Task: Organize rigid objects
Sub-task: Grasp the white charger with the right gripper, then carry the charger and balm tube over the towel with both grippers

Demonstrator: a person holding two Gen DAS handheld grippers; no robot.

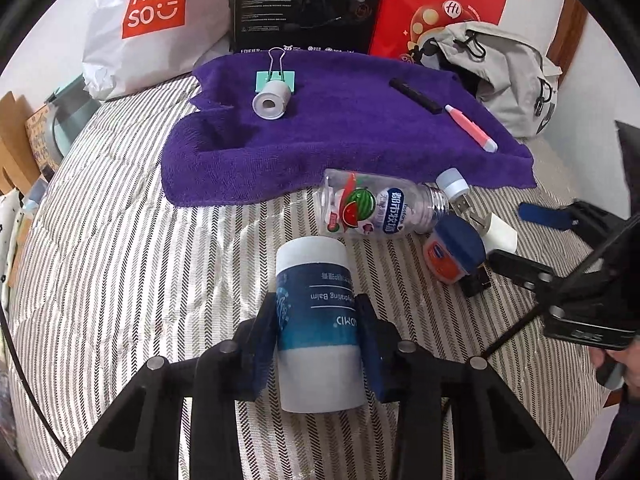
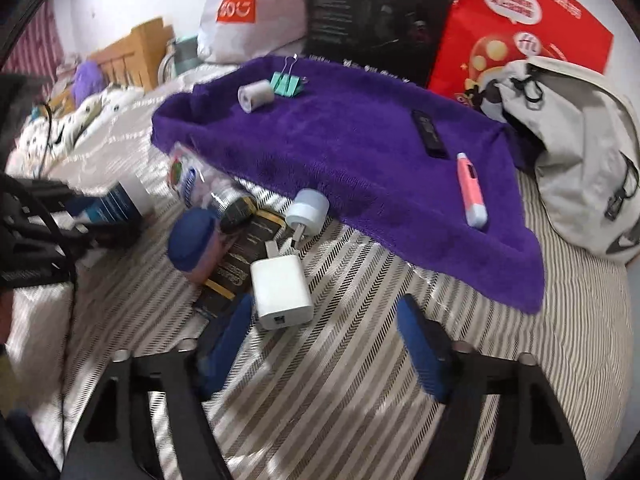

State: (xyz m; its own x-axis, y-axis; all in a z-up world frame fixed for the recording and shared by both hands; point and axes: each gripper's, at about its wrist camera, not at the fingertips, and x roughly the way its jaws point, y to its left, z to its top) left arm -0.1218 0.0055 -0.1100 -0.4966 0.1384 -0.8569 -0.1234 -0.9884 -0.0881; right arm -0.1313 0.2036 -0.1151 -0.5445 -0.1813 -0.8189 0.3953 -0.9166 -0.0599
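Note:
My left gripper (image 1: 318, 316) is shut on a white and blue balm tube (image 1: 316, 320), held above the striped bedding. Ahead lie a clear plastic bottle (image 1: 372, 210), a blue-lidded jar (image 1: 454, 254) and a white charger (image 1: 498, 234). The purple towel (image 1: 340, 136) carries a white tape roll (image 1: 271, 100), a green binder clip (image 1: 276, 76), a black stick (image 1: 416, 96) and a pink pen (image 1: 472, 128). My right gripper (image 2: 324, 344) is open over the bedding, its left finger beside the white charger (image 2: 282, 292). The jar (image 2: 196, 244) and a black flat pack (image 2: 240, 256) lie to the charger's left.
A white shopping bag (image 1: 148, 20), a black box (image 1: 308, 4) and a red bag (image 1: 436, 4) stand behind the towel. A grey backpack (image 2: 576, 152) lies at the right. A light blue cap (image 2: 308, 210) rests at the towel's edge. Clutter lines the bed's left side.

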